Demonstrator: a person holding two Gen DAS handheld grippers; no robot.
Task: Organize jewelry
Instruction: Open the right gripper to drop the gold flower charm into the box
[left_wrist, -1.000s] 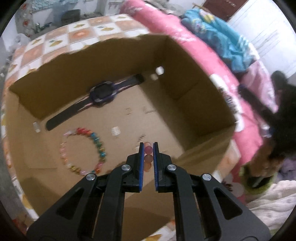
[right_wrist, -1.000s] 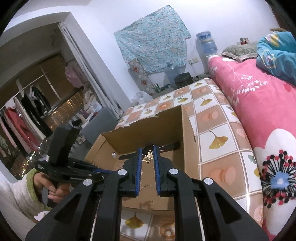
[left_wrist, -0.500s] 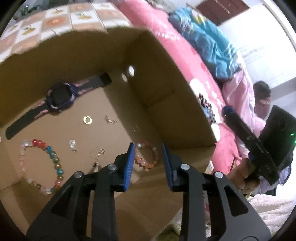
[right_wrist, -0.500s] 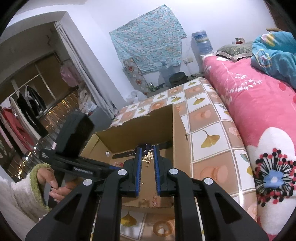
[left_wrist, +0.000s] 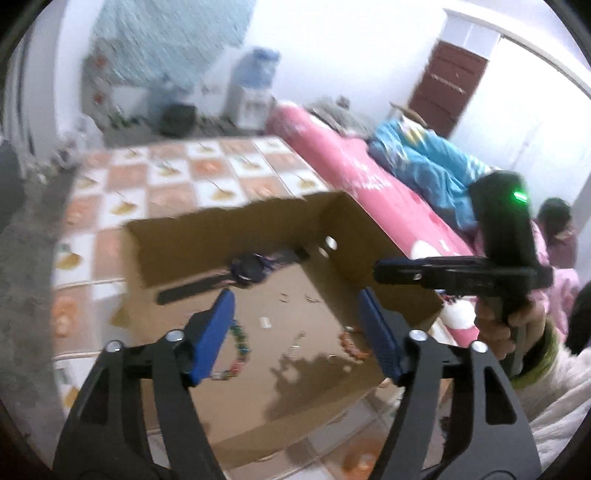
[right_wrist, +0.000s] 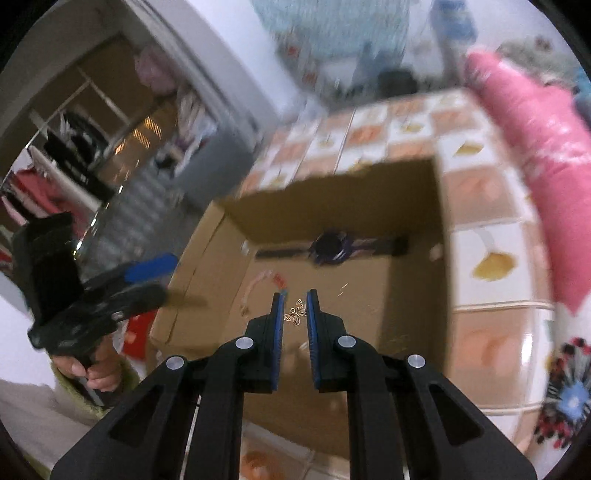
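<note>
Butterfly charm (right_wrist: 295, 312) sat pinched in my right gripper (right_wrist: 295, 308) over the box (right_wrist: 413, 206), watch (right_wrist: 332, 245) at 12 o'clock, ready to drop; left gripper (left_wrist: 295, 328) gaped wide, empty

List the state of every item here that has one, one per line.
left hand-held gripper: open wide, empty, above the box.
right hand-held gripper: nearly closed, pinching the gold butterfly charm over the box.
cardboard box: open-topped, on the tiled floor.
watch: lying flat, strap laid out, by the far wall.
multicolour bead bracelet: lying on the box floor.
orange bead bracelet: lying near the right wall.
</note>
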